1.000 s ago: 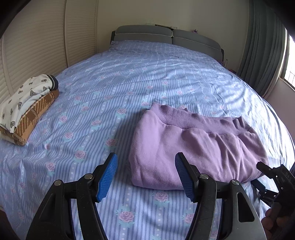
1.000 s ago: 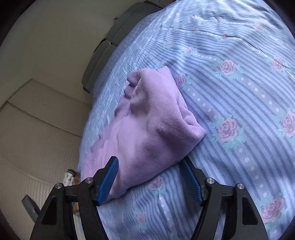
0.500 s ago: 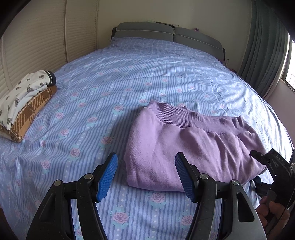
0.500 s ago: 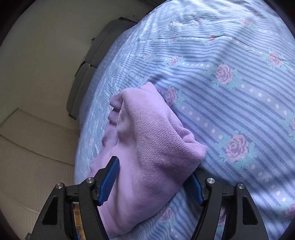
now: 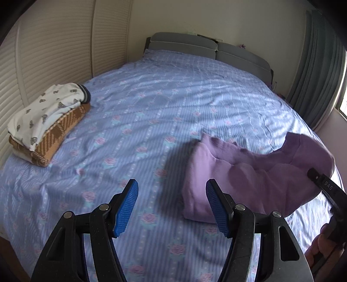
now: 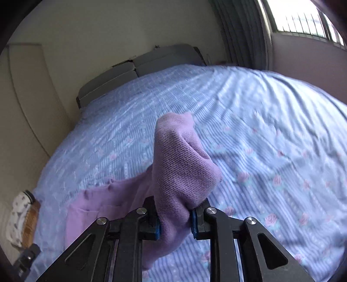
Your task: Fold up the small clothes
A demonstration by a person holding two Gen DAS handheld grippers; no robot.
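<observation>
A bed [image 5: 173,104] covered in a blue striped sheet with pink roses fills both views, its near edge cut off behind the gripper bodies; the grey headboard [image 5: 208,48] stands at the far end against a cream wall. A grey-green curtain [image 5: 312,71] hangs at the right of the left wrist view, only partly in frame, and the window [image 6: 303,19] beside it is glare-bright in the right wrist view, so nothing beyond it can be made out.

The purple sweatpants [image 5: 245,173] lie on the right half of the bed. The ribbed-waist end rests on the sheet while the other end is lifted clear of it; much of that raised part is blurred in the left wrist view. Well apart, at the bed's left edge, sits a stack of folded clothes [image 5: 45,121]: a white printed piece on top of a brown checked one (a paler layer underneath is barely visible).

The right gripper [image 6: 174,223] is clamped on a bunched fold of the sweatpants, its blue pads nearly buried in the knit fabric, which rises above the fingers and hides the tips. The left gripper [image 5: 171,208] hovers over the sheet just left of the garment with its jaws spread wide, holding nothing; its right finger overlaps the garment's near corner in the picture, and contact cannot be judged.
</observation>
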